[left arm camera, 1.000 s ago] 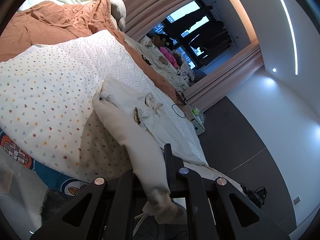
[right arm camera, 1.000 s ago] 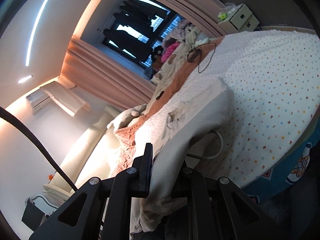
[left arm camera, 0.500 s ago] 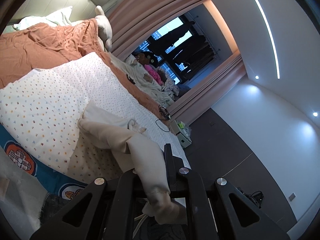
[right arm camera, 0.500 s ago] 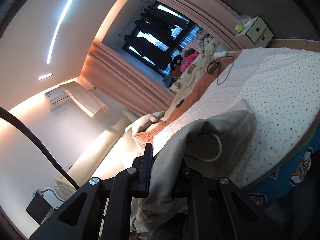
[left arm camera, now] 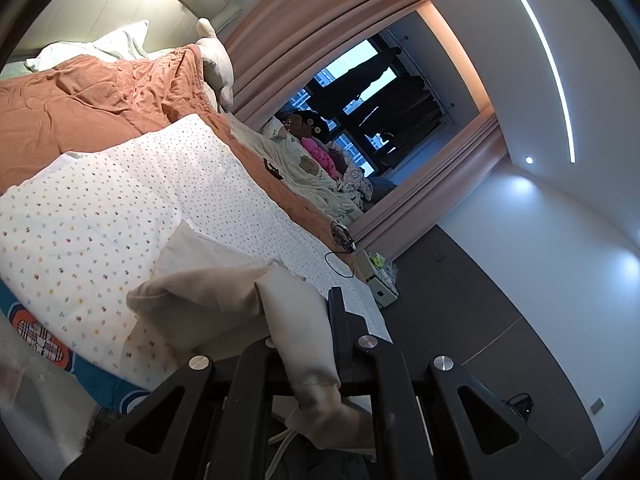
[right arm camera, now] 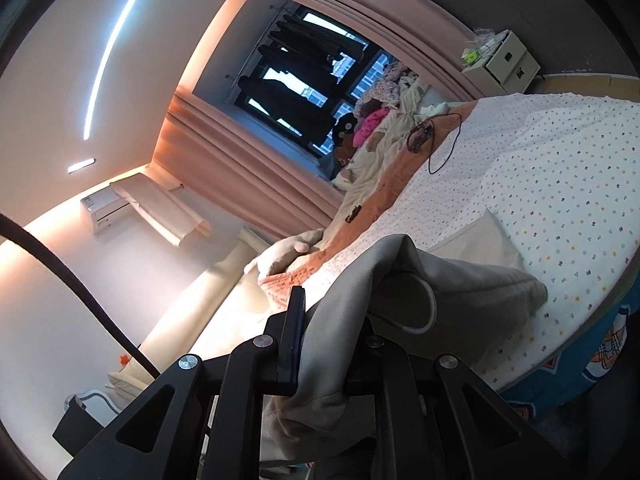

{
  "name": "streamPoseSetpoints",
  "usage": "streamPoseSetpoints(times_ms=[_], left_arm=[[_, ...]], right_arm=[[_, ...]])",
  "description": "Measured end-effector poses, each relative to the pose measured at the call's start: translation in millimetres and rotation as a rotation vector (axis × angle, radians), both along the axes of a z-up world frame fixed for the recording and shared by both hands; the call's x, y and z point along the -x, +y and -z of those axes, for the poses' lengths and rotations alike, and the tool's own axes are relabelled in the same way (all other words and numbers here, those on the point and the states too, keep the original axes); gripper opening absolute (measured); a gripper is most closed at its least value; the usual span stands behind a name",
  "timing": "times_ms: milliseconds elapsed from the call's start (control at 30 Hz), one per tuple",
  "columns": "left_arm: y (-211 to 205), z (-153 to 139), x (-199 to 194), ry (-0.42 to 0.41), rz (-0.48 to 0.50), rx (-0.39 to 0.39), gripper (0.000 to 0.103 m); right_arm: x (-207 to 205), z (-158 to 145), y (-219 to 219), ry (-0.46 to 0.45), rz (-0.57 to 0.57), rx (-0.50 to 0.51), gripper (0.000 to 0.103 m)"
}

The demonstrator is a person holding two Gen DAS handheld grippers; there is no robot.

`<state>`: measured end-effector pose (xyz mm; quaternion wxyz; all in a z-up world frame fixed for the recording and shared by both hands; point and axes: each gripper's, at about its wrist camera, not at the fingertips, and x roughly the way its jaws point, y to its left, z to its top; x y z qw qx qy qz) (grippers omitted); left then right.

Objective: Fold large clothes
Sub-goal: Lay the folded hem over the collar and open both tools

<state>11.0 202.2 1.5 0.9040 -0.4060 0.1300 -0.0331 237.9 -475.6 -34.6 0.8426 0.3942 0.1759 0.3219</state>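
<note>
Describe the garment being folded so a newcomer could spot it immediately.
Start at the bed's dotted white cover. Near its front edge, a plain beige garment lies partly on it, its ends pinched in the left gripper and right gripper. It's the only unpatterned beige cloth there.

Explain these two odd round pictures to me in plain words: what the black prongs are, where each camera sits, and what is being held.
There is no robot here. A person holds a two-finger black gripper in each hand, and a fisheye camera on each looks along its fingers, which bends and tilts the room. One picture comes from the left gripper, the other from the right gripper. Both are clamped shut on the same beige fabric garment, each pinching a different part, so it hangs between them, partly lifted, with the rest lying on the white quilt with small coloured dots. That quilt covers a bed, beside a rumpled orange blanket. A small black device with a cable lies further along the bed.
</note>
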Motion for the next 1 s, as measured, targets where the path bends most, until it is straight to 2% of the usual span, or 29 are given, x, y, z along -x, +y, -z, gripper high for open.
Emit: streamPoseSetpoints(times_ms=[467, 700, 1000], left_arm=[[31.3, 1.1, -131.2, 0.106, -0.024, -0.012, 0.009], [45.9, 37.0, -194.6, 0.199, -0.017, 0.012, 0.009], [64.5, 91.2, -258.3, 0.317, -0.025, 0.061, 0.009]], right_arm=[[-119.6, -7.2, 29.8, 0.087, 0.044, 0.008, 0.011], [-167.9, 2.9, 48.6, 0.164, 0.037, 0.038, 0.011], [-208.1, 14.1, 69.4, 0.267, 0.052, 0.062, 0.013]])
